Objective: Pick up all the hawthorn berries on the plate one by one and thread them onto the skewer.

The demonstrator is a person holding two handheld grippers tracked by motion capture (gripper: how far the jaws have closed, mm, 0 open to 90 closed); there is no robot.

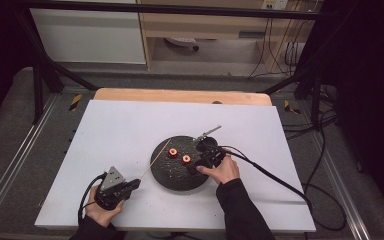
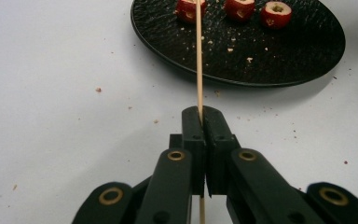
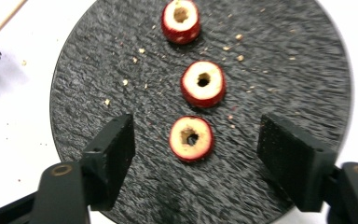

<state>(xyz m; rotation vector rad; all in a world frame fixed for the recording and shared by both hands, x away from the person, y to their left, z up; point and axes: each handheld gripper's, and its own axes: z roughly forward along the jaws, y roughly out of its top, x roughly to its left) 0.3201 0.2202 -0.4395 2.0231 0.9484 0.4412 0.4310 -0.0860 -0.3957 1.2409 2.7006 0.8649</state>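
White board (image 1: 130, 130), wooden cabinet (image 1: 205, 25)

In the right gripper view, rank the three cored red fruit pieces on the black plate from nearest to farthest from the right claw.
1. Nearest fruit piece: between the open right claw tips, untouched.
2. Middle fruit piece: just beyond, mid-plate.
3. Far fruit piece: at the top of the view.

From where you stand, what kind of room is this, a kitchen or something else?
Probably a lab or workshop bench, not a kitchen. A white table sits inside a dark metal frame, cables trail over the floor, and a person works two hand-held grippers over a black plate of cored red fruit pieces.
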